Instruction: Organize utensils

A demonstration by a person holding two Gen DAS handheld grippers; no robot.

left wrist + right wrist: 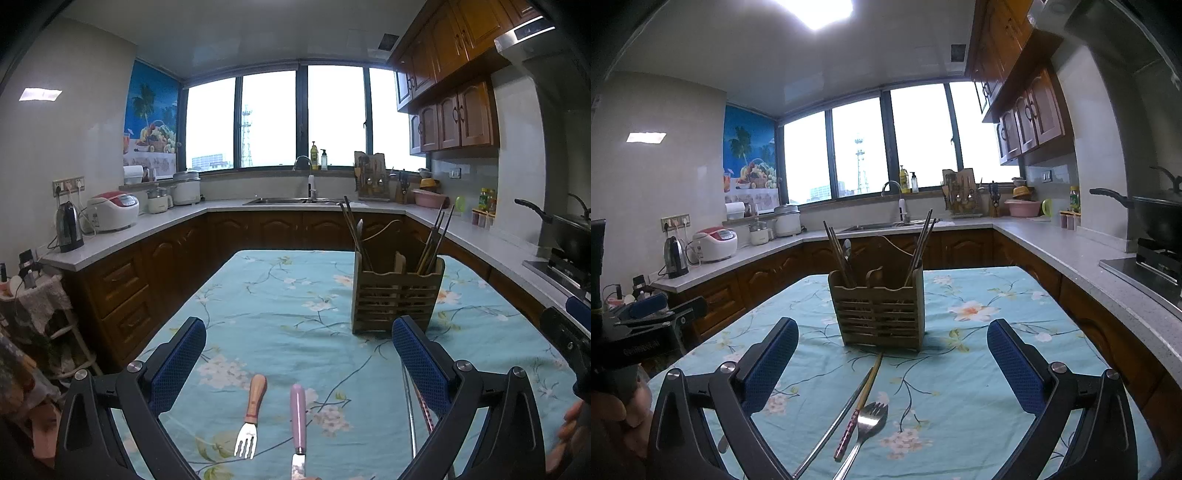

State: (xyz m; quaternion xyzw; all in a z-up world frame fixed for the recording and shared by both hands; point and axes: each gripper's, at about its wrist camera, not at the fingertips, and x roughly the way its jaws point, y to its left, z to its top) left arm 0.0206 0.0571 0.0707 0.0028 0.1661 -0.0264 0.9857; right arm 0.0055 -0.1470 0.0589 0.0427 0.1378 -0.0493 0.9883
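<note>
Both grippers – left (pixel 299 362), right (pixel 892 363) – gape wide, empty. Pinch wood-handled fork (pixel 252 417) mid-handle, drop tines-up into slatted caddy (pixel 877 314) w/o tipping it.

Home kitchen: sink (pixel 291 201), wooden cabinets (pixel 454 118), rice cooker (pixel 112 210).

Holder (pixel 880 314) stands mid-table (pixel 997 369), chopsticks (pixel 919 251) in it. Before it lie my side's fork (pixel 866 428) and loose chopsticks (pixel 858 402); left of those, small fork (pixel 251 417) beside knife (pixel 297 424).
</note>
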